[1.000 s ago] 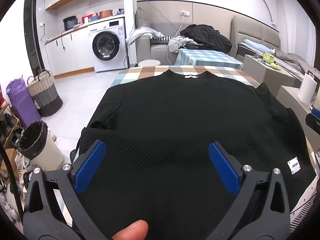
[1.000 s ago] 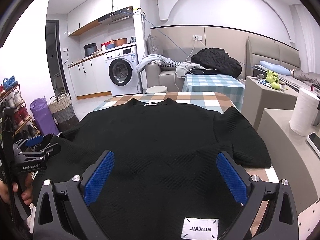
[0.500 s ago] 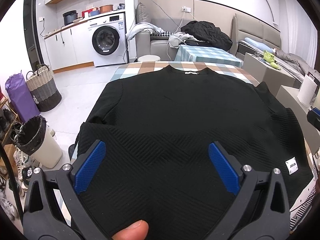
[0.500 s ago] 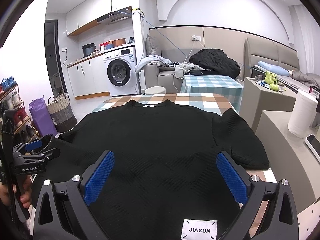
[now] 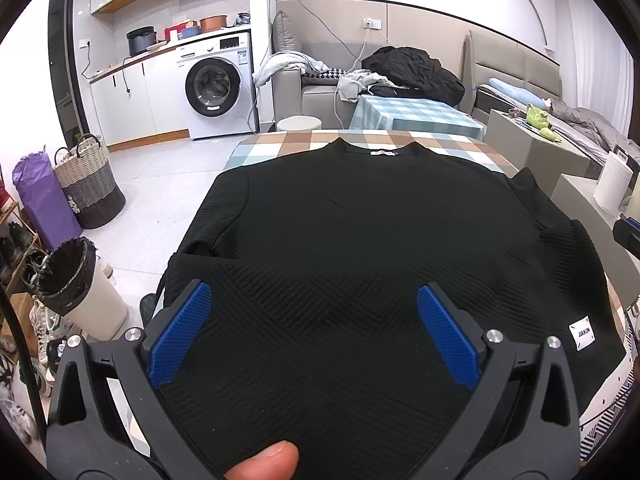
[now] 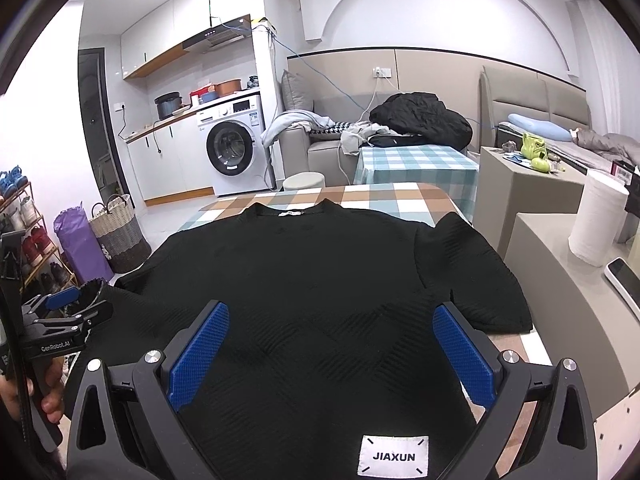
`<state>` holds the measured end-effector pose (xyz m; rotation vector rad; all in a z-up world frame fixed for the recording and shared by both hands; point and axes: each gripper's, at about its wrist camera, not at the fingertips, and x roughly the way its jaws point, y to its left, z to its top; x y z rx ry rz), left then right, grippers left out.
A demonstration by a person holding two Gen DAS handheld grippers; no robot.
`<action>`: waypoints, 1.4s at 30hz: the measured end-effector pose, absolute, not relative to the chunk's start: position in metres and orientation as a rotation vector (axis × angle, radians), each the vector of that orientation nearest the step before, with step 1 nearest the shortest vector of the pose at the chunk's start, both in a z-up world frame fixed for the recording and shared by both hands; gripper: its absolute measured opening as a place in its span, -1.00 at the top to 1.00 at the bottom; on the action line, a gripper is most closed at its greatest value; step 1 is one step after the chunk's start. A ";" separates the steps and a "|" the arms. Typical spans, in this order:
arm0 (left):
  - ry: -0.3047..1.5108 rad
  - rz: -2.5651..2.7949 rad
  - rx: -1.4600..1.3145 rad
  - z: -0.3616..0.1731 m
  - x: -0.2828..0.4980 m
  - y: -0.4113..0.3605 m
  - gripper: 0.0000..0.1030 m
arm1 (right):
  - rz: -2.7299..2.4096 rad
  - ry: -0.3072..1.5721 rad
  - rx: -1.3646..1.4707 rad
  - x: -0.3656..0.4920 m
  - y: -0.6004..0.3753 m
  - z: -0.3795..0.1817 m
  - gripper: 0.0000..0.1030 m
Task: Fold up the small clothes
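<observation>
Black ribbed fabric fills the left wrist view, where the sweater (image 5: 360, 240) is seen spread flat on the checked tablecloth (image 5: 420, 144), collar at the far end, and the left gripper (image 5: 314, 332) is held wide apart above the near hem, nothing being grasped. In the right wrist view the same sweater (image 6: 320, 280) is laid across the table with its white JIAXUN label (image 6: 393, 456) at the near edge, and the right gripper (image 6: 330, 354) is likewise spread wide over it, unclenched.
</observation>
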<state>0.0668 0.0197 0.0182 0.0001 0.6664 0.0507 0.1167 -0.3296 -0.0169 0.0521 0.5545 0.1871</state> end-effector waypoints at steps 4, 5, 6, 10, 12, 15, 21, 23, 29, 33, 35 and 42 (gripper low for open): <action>0.667 0.049 -0.002 0.021 0.066 0.021 -0.99 | 0.186 0.549 0.051 0.119 -0.328 -0.013 -1.00; 0.666 0.050 -0.002 0.021 0.065 0.022 -0.99 | 0.184 0.547 0.051 0.119 -0.328 -0.012 -1.00; 0.664 0.049 -0.002 0.021 0.065 0.022 -0.99 | 0.182 0.547 0.052 0.119 -0.329 -0.011 -1.00; 0.663 0.046 -0.006 0.023 0.063 0.025 -0.99 | 0.171 0.554 0.054 0.120 -0.329 -0.011 -1.00; 0.666 0.046 -0.006 0.023 0.065 0.023 -0.99 | 0.166 0.553 0.056 0.120 -0.330 -0.011 -1.00; 0.666 0.043 -0.017 0.024 0.066 0.026 -0.99 | 0.152 0.561 0.060 0.120 -0.331 -0.013 -1.00; 0.657 0.069 -0.030 0.028 0.074 0.037 -0.99 | 0.108 0.584 0.079 0.125 -0.342 -0.011 -1.00; 0.646 0.079 -0.041 0.035 0.077 0.043 -0.99 | 0.095 0.592 0.099 0.128 -0.349 -0.005 -1.00; 0.607 0.099 -0.078 0.067 0.085 0.071 -0.99 | 0.069 0.587 0.199 0.134 -0.375 0.019 -1.00; 0.592 0.130 -0.082 0.088 0.091 0.092 -0.99 | 0.055 0.574 0.238 0.141 -0.387 0.032 -1.00; 0.595 0.158 -0.084 0.094 0.095 0.103 -0.99 | 0.049 0.578 0.248 0.145 -0.392 0.032 -1.00; 0.645 0.179 -0.131 0.075 0.108 0.127 -0.99 | 0.022 0.674 0.357 0.169 -0.422 -0.005 -0.99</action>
